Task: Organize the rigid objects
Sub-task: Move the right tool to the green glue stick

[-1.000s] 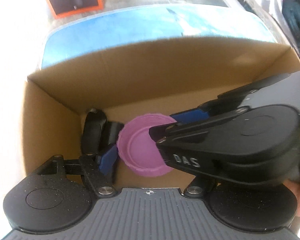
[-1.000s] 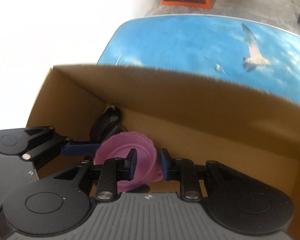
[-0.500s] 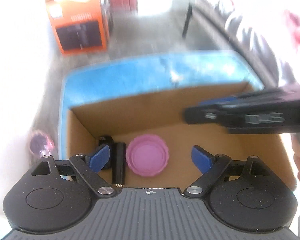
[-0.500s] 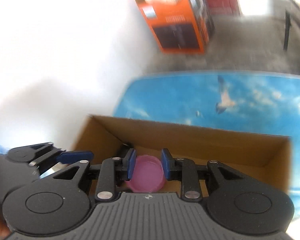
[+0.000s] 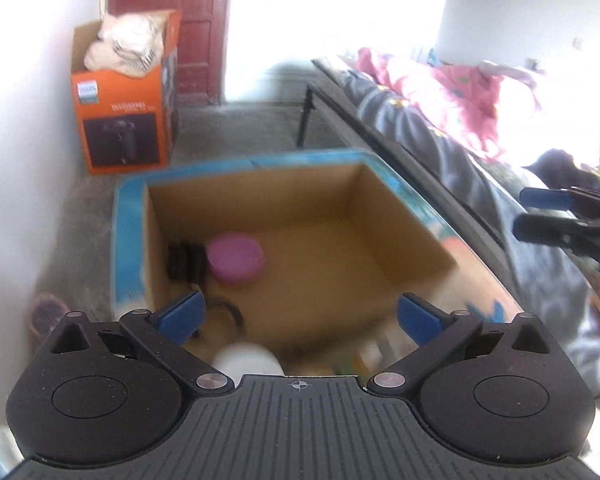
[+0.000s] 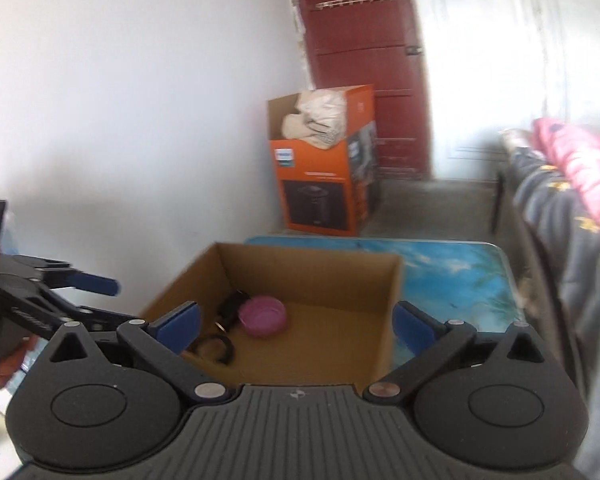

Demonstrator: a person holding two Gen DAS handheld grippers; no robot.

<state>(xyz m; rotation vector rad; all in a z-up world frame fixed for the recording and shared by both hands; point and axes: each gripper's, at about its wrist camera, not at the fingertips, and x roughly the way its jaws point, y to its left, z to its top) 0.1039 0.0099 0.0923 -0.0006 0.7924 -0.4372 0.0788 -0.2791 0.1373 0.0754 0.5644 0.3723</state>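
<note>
Each camera sits on its own gripper and looks forward and downward between its blue fingers, from above and a little back. The left view faces the cardboard box from its near side; the right view sees the same box from further right. Both share the box, the pink lid, the blue worktop, the orange carton and the red door. Each shows the other gripper at its edge.

Pink round lid flat in cardboard box; black item beside
</note>
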